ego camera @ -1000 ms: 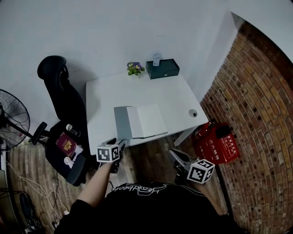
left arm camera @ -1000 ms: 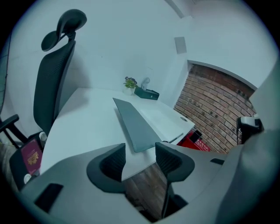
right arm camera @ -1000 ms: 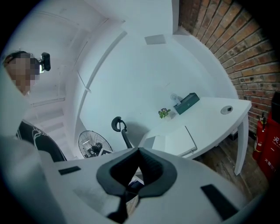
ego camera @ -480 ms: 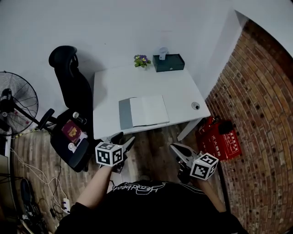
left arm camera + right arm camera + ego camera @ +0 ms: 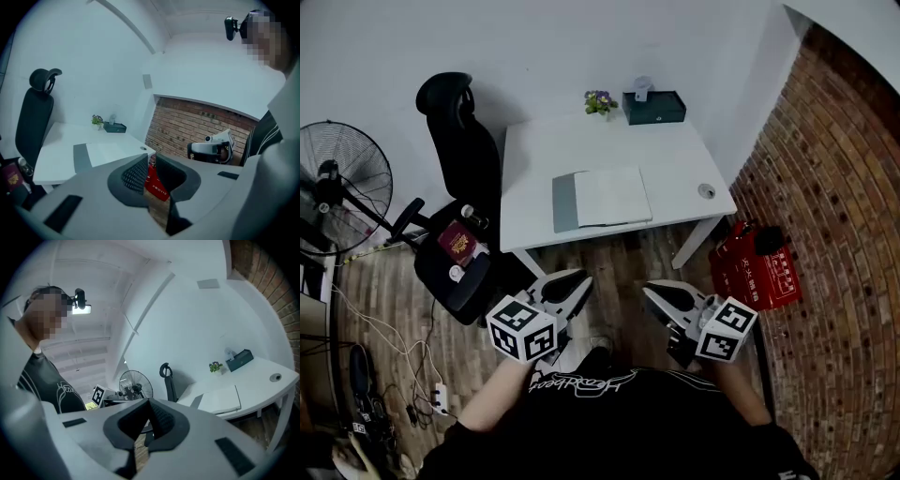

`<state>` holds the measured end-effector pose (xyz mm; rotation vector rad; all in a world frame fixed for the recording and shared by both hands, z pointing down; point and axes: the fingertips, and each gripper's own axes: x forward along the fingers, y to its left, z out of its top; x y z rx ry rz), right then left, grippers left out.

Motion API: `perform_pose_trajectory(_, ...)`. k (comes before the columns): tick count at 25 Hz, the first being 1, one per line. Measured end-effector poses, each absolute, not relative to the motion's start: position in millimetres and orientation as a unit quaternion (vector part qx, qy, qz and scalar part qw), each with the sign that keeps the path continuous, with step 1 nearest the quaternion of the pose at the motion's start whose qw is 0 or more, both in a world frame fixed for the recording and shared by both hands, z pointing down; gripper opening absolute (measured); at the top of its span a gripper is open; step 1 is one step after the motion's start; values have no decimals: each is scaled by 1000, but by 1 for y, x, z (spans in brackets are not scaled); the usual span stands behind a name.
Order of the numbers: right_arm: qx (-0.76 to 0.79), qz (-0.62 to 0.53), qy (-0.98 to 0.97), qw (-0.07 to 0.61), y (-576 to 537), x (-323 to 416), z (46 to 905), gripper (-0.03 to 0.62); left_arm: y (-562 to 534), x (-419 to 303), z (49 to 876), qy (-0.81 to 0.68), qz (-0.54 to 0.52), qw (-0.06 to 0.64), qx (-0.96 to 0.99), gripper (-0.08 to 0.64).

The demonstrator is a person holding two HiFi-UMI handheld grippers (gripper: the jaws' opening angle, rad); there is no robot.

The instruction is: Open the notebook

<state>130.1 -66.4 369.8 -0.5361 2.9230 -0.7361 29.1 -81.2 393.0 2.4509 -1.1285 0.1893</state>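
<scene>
While I am standing back from the table, well apart from it, the notebook is lying flat at its near edge, about midway along. It is showing a grey leaf on the left and a white page on the right, so I am reading it as already open. On that judgement the task is looking done, with nothing left to do except confirm it. Neither tool is touching it.

Left gripper: jaws have just been closing and are now standing almost together, a thin slit left, nothing in it.
Right gripper: jaws are meeting at the tips, clenched on nothing.

Views: only the head view is giving the whole table top, with the plant and dark box at the far edge. The left gripper view is showing the brick wall and the red case beyond my pads, both missing from the right gripper view. That view is instead picking up the fan, which the left one is not showing.
</scene>
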Motion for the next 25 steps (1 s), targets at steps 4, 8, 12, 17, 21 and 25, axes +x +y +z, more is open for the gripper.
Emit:
perform_pose_trajectory(4,-166,-248,953,55,-44,132,367,-2,-46,45,377,-380,34,214,899,49)
perform_pose_trajectory(8,-154,-250,954,65,-22,136,363,-2,-19,57,365,-372,34,194,907,43)
perform_pose_trajectory(12,-147,-230,960,60,-2,140,354,-2,-1,65,359,-376,42,177,909,43)
perform_pose_trajectory(17,-147,-220,962,59,19,148,348,-2,13,76,358,-383,60,155,908,43)
perform_pose_trajectory(21,-152,-212,964,58,29,156,343,-2,22,83,353,-382,55,152,910,43)
perform_pose_trajectory(25,-154,-209,964,55,34,161,341,-1,26,85,355,-387,58,153,908,43)
